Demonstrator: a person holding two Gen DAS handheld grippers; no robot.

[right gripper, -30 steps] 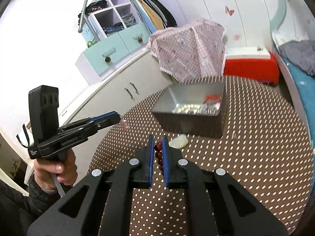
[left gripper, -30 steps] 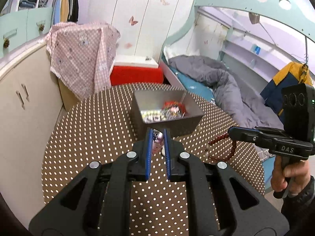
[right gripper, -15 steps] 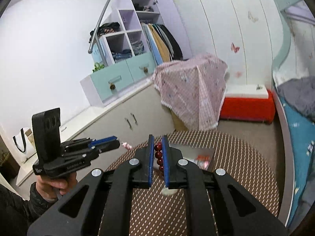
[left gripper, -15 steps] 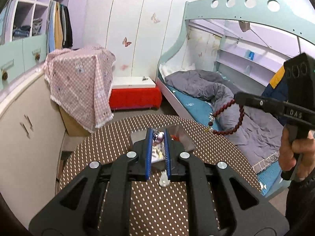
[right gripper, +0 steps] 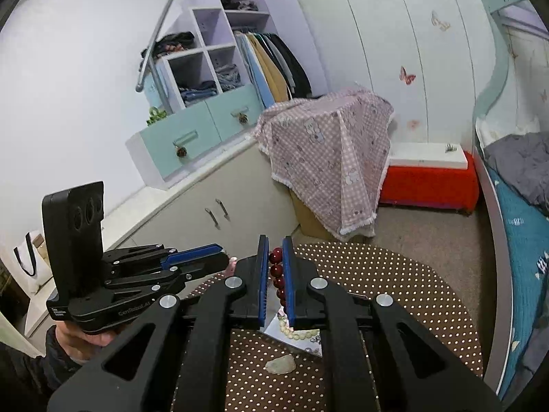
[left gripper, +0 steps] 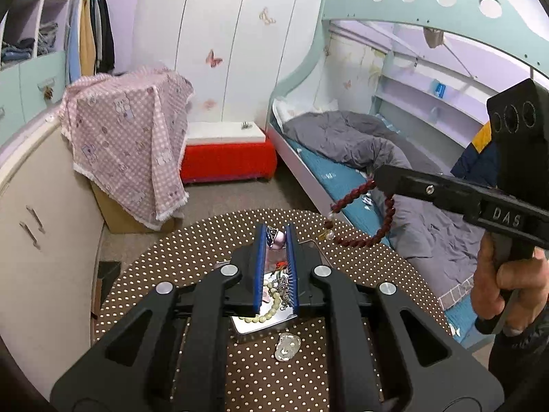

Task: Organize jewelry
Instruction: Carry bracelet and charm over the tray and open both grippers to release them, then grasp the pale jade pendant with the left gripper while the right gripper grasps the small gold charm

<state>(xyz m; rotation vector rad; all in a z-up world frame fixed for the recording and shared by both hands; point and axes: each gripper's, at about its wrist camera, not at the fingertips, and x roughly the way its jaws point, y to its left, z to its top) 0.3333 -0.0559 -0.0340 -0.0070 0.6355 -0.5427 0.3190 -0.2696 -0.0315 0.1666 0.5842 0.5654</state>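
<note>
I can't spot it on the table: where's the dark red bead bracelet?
The dark red bead bracelet hangs from the right gripper, above the metal tin.

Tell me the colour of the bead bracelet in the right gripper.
Dark red bead bracelet, hanging from the right gripper; clearest in the left wrist view.

— What sort of place is it?
— A child's bedroom in a home. The bunk bed point(left gripper: 394, 79) shows it best: a pale green frame with round holes, and a grey duvet point(left gripper: 357, 140) lying crumpled on the lower bunk.
— What stands beside the bed?
— At its head, a red bench point(left gripper: 226, 159) against white wardrobe doors point(left gripper: 219, 34) stuck with butterfly stickers point(left gripper: 213, 58). Further from the bed, a pink checked cloth point(right gripper: 329, 151) drapes some furniture, and clothes point(right gripper: 274, 65) hang in an open closet beside shelves point(right gripper: 212, 65) of folded garments.
— And in front of the bed?
— A round table point(right gripper: 394, 281) in a brown polka-dot cover.
</note>
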